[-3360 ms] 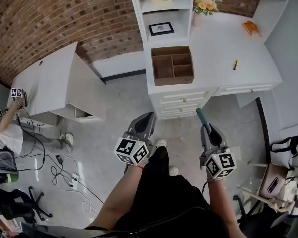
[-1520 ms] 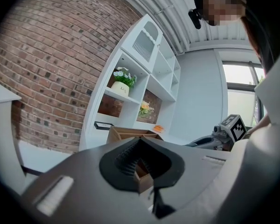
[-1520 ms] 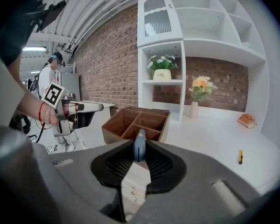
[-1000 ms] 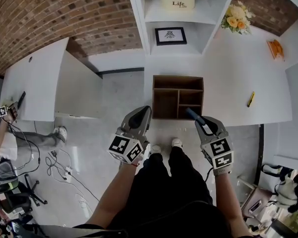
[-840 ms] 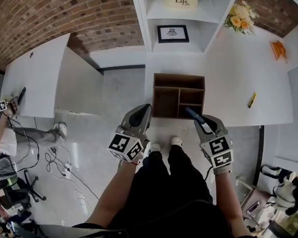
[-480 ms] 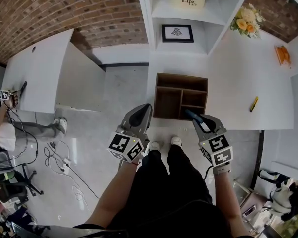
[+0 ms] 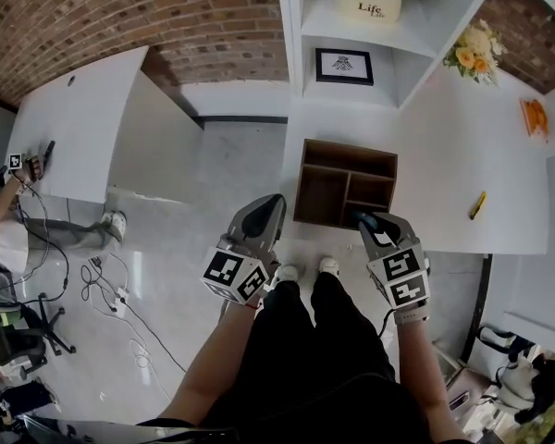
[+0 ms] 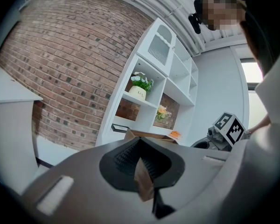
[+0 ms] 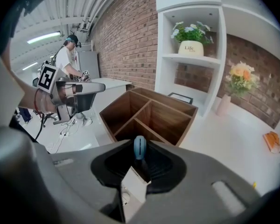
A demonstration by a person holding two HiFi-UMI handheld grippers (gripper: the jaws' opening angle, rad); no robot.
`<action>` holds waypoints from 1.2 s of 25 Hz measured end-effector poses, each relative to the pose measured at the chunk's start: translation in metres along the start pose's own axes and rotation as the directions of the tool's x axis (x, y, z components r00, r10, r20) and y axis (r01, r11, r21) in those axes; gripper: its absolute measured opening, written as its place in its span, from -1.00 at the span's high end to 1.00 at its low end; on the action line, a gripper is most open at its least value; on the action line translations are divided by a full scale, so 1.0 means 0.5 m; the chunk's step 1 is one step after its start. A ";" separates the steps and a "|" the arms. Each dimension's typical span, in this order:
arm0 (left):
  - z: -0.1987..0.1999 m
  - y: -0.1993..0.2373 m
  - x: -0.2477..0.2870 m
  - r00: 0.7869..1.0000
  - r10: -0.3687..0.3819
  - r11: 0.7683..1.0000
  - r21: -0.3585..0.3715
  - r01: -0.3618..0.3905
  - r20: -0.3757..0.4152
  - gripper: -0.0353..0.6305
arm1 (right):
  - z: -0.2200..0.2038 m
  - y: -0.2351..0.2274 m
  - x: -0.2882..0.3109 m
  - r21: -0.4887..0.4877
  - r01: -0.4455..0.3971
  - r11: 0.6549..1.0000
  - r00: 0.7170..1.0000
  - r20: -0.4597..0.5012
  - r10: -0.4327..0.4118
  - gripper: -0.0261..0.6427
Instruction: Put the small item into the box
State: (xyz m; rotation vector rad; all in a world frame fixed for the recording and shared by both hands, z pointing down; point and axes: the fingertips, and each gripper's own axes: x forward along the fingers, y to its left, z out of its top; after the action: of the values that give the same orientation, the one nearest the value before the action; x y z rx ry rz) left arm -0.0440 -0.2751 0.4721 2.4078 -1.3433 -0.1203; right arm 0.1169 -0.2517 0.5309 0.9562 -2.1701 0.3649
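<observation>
Wooden and open-topped, the box (image 7: pixel 347 150) (image 9: pixel 170 120) stands near the front edge of a white surface (image 7: pixel 444 160) (image 9: pixel 224 141), split by dividers into 3 compartments: 1 long one on the left and 2 smaller ones on the right. The right tool (image 7: pixel 371 223) (image 9: pixel 140 160) has its jaws closed on the small item (image 7: pixel 362 216) (image 9: pixel 139 148), a slim blue piece whose rounded end sticks out past the jaw tips. In the head view that end lies at the front rim of the box's near right compartment; in the right gripper view it points at the box, in line with a divider, and how high it is above the rim cannot be told. The left tool (image 7: pixel 271 207) (image 8: pixel 139 146) hangs off the surface's edge, beside the box's left front corner, over the floor, jaws together with nothing gripped. A yellow pen (image 7: pixel 478 205) lies well to the right of the box. A framed picture (image 7: pixel 343 66) stands in the shelf behind it.
</observation>
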 end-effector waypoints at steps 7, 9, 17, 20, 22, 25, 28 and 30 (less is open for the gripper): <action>-0.007 0.005 0.004 1.000 -0.002 1.000 -0.015 0.002 -0.004 0.89 | -0.005 0.001 0.000 -0.021 0.007 1.000 1.000 -0.009 -0.007 0.71; -0.007 0.004 0.005 1.000 -0.006 1.000 -0.015 0.006 -0.006 0.89 | -0.007 0.001 -0.003 -0.026 0.016 1.000 1.000 -0.009 -0.016 0.71; -0.005 -0.001 0.008 1.000 -0.021 1.000 -0.012 0.021 -0.009 0.89 | -0.017 -0.006 -0.023 -0.026 0.048 0.999 0.999 -0.001 -0.048 0.70; -0.004 0.000 0.010 1.000 -0.025 1.000 -0.011 0.024 -0.009 0.89 | -0.018 -0.011 -0.027 -0.013 0.054 0.998 0.999 0.006 -0.054 0.69; -0.003 0.002 0.011 1.000 -0.027 1.000 -0.012 0.027 -0.010 0.89 | -0.017 -0.013 -0.029 -0.006 0.056 0.998 0.998 0.008 -0.056 0.69; -0.003 -0.001 0.013 0.999 -0.035 0.999 -0.014 0.035 -0.012 0.89 | -0.014 -0.016 -0.035 0.002 0.064 0.998 0.998 0.012 -0.064 0.68; -0.004 -0.004 0.015 0.999 -0.045 0.999 -0.014 0.045 -0.015 0.89 | -0.014 -0.017 -0.041 0.012 0.069 0.998 0.997 0.018 -0.069 0.67; -0.005 -0.005 0.016 0.999 -0.051 0.999 -0.015 0.050 -0.016 0.89 | -0.015 -0.017 -0.045 0.021 0.072 0.997 0.997 0.019 -0.072 0.67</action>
State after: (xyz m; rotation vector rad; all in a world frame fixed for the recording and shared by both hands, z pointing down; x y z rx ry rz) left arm -0.0372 -0.2799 0.4743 2.4260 -1.2702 -0.1229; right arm 0.1373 -0.2419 0.5200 1.0502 -2.1474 0.3446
